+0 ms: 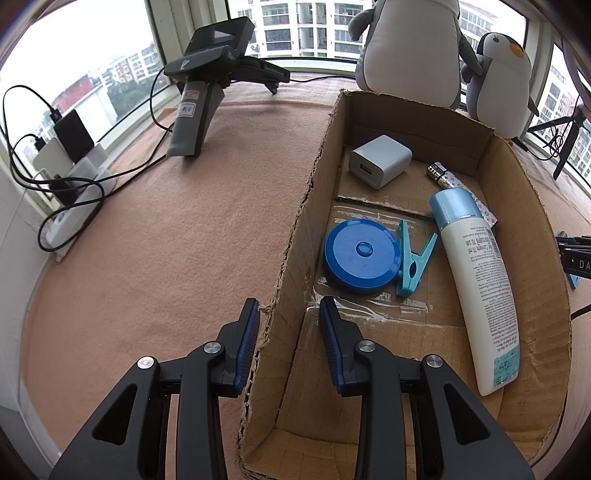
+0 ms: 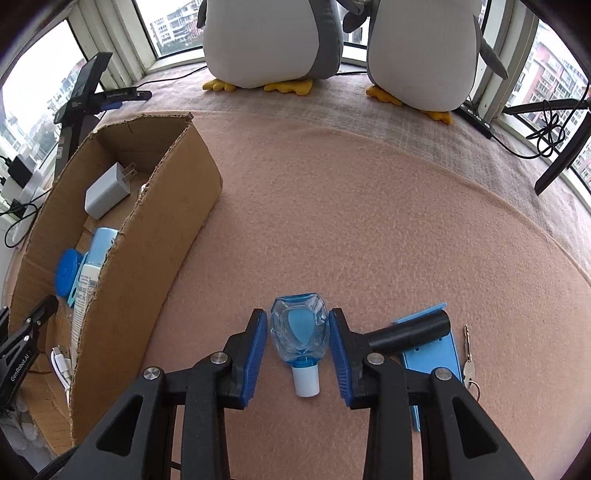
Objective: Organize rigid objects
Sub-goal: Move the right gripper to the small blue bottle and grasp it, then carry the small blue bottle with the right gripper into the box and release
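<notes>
Your cardboard box [image 1: 524, 206] sits open-topped on the pink felt surface [image 1: 166, 240], its torn left wall running between your left tongs [image 1: 288, 314], which stand spread with one pad outside that wall and one inside. Lying in the box, from biggest down, are the white lotion bottle [image 1: 480, 295] with its pale blue cap along the right side, the round blue tape measure [image 1: 362, 256] near the middle, the white USB charger [image 1: 380, 160] at the far end, the teal clothespin [image 1: 413, 260] touching the tape measure's right edge, and a small padlock-like item [image 1: 437, 171] beyond the bottle's cap. Your right tongs [image 2: 297, 328] are spread around the small blue clear bottle [image 2: 299, 332], which lies flat on the surface outside the box with its white cap [image 2: 306, 382] pointing toward you; the pads sit just beside its body, and contact cannot be told. Just right of it lie a black cylinder [image 2: 410, 332] on a light blue plate [image 2: 432, 362] and a key [image 2: 468, 354]. Open felt stretches ahead of you to two plush penguins [image 2: 273, 40] by the windows [image 1: 288, 26]; a spare gripper stand [image 1: 207, 92] and chargers with cables [image 1: 66, 166] line the left sill.
</notes>
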